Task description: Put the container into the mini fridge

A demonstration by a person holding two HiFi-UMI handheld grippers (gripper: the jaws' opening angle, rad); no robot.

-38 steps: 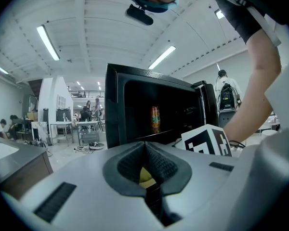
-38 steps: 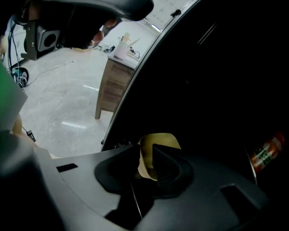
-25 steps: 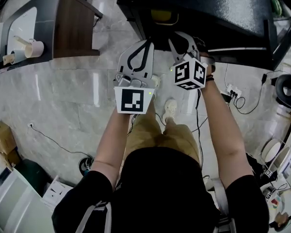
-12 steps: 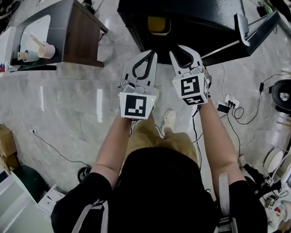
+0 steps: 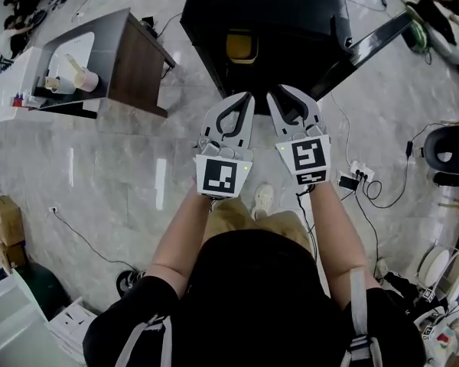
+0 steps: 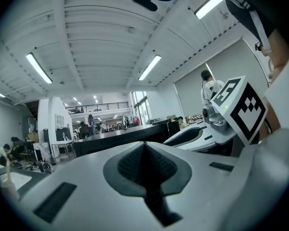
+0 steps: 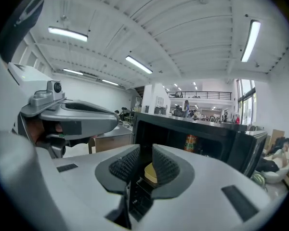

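Inside the open mini fridge (image 5: pixel 291 6), the yellow container (image 5: pixel 242 46) sits upright.

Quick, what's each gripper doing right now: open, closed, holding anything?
Left gripper: closed, nothing between its jaws.
Right gripper: slightly open, holding nothing; the yellow container seen through the gap sits inside the mini fridge.

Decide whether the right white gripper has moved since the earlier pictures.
Yes. The right white gripper has drawn back from the open front of the black mini fridge, toward the person.
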